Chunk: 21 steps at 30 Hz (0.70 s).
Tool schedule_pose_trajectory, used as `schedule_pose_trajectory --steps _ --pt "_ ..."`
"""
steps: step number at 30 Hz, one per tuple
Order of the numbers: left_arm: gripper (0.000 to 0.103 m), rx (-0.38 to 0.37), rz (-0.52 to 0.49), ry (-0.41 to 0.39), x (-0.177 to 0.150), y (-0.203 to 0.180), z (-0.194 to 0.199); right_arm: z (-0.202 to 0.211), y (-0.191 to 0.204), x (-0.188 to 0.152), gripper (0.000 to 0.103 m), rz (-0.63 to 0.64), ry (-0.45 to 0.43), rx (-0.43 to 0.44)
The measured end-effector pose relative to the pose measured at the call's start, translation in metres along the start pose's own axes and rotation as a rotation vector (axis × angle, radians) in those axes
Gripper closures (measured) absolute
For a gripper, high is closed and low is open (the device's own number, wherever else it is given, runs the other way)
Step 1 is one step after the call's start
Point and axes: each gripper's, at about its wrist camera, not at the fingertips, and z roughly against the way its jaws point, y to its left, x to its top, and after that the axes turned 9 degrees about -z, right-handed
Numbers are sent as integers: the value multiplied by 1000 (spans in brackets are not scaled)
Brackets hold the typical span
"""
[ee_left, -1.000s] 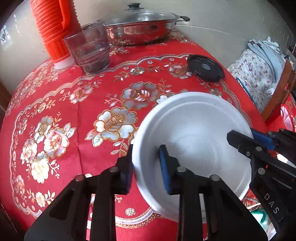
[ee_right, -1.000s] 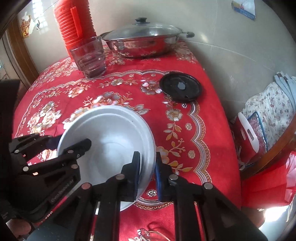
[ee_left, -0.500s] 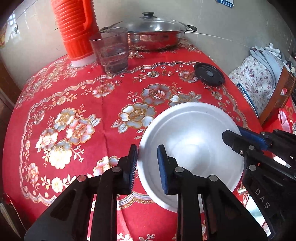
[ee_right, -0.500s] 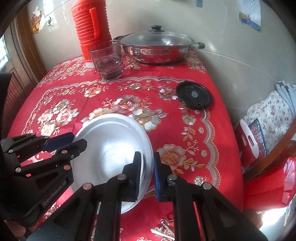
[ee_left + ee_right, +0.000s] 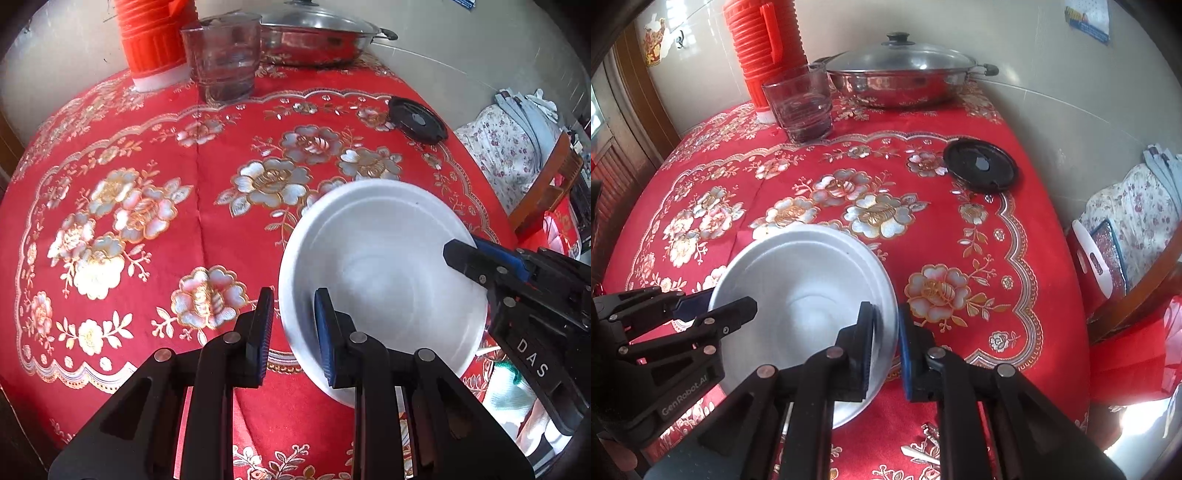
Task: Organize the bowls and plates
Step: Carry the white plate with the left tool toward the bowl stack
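A white bowl [image 5: 384, 273], with further white rims nested under it [image 5: 875, 266], hangs over the near right part of the red floral tablecloth [image 5: 147, 240]. My left gripper [image 5: 293, 332] is shut on the bowl's left rim, one pad inside and one outside. In the right wrist view my right gripper [image 5: 886, 343] is shut on the bowl's [image 5: 805, 295] right rim in the same way. Each view shows the other gripper across the bowl: the right one [image 5: 476, 258], the left one [image 5: 713, 314].
At the back stand a red ribbed thermos [image 5: 764, 48], a glass tumbler [image 5: 799, 103] and a lidded steel pan [image 5: 901, 77]. A black round lid [image 5: 980, 166] lies at the right. A chair with floral cloth [image 5: 517, 147] stands off the table's right edge. Metal cutlery [image 5: 919, 452] lies at the near edge.
Both grippers have shifted a short way across the tablecloth, carrying the bowl with them. Both grips look the same as before.
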Motion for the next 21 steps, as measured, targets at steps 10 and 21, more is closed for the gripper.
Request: schedule_pose_trajectory --steps 10,21 --pt "88 -8 1 -8 -2 1 12 10 5 -7 92 43 -21 -4" --pt "88 35 69 -32 -25 44 48 23 55 -6 92 122 -20 37"
